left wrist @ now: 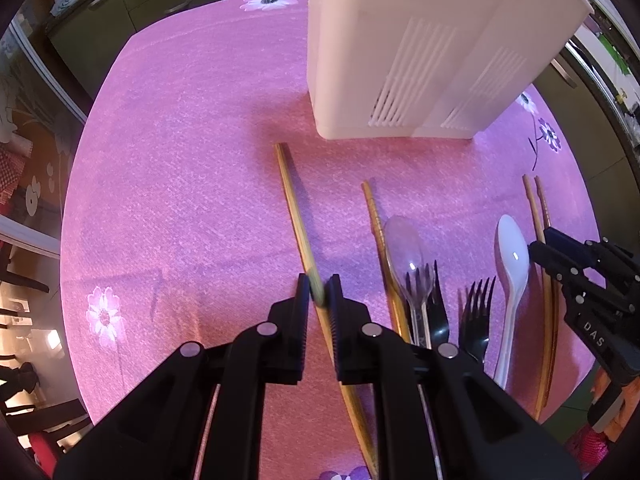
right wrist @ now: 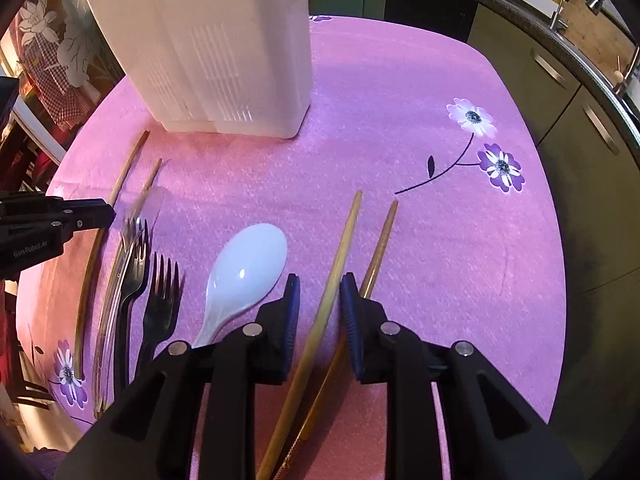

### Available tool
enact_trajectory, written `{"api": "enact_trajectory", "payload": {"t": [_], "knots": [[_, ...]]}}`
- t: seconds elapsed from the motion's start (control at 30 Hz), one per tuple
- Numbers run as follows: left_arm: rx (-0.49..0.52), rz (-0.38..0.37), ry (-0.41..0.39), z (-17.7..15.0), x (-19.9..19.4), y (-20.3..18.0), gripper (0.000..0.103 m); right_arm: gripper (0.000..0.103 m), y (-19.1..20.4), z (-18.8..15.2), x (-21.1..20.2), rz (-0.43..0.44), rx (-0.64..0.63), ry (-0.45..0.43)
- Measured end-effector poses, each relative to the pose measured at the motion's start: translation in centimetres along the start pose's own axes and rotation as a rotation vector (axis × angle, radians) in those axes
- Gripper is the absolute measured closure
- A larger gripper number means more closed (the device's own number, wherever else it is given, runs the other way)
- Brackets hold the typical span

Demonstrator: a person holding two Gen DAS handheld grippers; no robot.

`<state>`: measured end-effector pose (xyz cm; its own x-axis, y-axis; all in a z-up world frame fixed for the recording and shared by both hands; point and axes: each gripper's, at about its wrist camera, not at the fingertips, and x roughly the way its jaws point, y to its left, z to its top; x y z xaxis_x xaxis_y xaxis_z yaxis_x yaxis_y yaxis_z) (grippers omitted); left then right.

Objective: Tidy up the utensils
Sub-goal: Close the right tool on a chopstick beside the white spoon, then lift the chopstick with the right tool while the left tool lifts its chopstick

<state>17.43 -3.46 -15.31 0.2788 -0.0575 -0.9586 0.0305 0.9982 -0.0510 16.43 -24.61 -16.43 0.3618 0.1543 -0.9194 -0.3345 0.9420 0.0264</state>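
On the left wrist camera I see my left gripper (left wrist: 319, 292) pinched onto a wooden chopstick (left wrist: 294, 208) lying on the pink tablecloth (left wrist: 180, 160), short of the white utensil holder (left wrist: 400, 60).

On the right wrist camera my right gripper (right wrist: 320, 294) straddles another chopstick (right wrist: 340, 256) with a narrow gap, pads not touching it. A white spoon (right wrist: 248, 264) lies just left.

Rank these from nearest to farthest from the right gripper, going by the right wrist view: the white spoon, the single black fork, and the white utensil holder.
From the right gripper:
1. White spoon, just left of the fingers.
2. Black fork, further left, beyond the spoon.
3. White utensil holder, standing at the table's far side, upper left.
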Motion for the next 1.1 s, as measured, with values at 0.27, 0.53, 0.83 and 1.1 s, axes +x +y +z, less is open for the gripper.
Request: {"api": "enact_trajectory", "payload": {"t": [0.27, 0.53, 0.83, 1.1], "knots": [[0.028, -0.020, 0.019, 0.0, 0.0, -0.9, 0.097, 0.092, -1.5, 0.1, 0.2, 0.028, 0.027, -0.005], [0.029, -0.040, -0.020, -0.3, -1.5, -0.4, 0.097, 0.096, -3.4, 0.3, -1.0, 0.158, 0.107, -0.074], [0.040, -0.060, -0.101, -0.6, -4.9, -0.7, 0.097, 0.096, -3.6, 0.1, -6.5, 0.188, 0.112, -0.221], [0.055, -0.090, -0.151, -1.6, -7.7, -0.8, 0.097, 0.096, -3.8, 0.1, -9.8, 0.199, 0.115, -0.292]]}}
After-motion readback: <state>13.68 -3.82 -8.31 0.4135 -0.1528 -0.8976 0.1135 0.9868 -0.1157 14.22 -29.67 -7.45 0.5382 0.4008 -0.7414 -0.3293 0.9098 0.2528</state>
